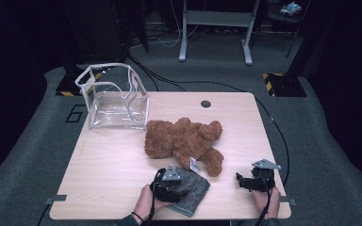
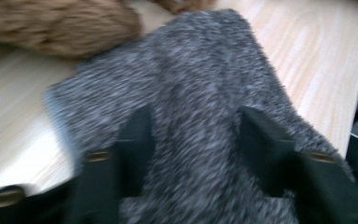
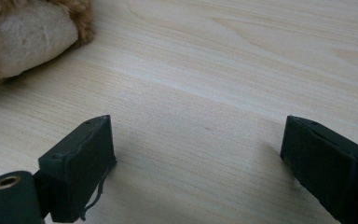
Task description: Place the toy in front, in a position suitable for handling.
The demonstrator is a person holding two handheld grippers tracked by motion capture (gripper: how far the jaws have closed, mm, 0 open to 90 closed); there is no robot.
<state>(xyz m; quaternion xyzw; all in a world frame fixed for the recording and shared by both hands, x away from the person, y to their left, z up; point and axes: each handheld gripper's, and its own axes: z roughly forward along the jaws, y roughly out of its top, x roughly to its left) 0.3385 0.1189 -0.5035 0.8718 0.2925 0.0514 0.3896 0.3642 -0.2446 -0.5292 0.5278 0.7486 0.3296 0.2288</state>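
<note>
A brown teddy bear (image 1: 184, 139) lies flat in the middle of the wooden table (image 1: 108, 160). A grey fuzzy cloth (image 1: 194, 192) lies just in front of it, near the table's front edge. My left gripper (image 1: 178, 184) rests over this cloth. In the left gripper view the cloth (image 2: 191, 93) spreads under and between the jaws of the left gripper (image 2: 196, 135), which stand apart and do not pinch it. The bear's fur (image 2: 56, 23) shows beyond the cloth. My right gripper (image 1: 243, 181) sits at the front right, and the right gripper (image 3: 198, 154) is open over bare wood. The bear's pale foot sole (image 3: 28, 35) lies ahead to its left.
A clear plastic box (image 1: 115, 99) with a white frame stands at the table's back left corner. A round cable hole (image 1: 205, 103) sits near the back edge. Cables and a metal stand (image 1: 216, 28) are on the floor beyond.
</note>
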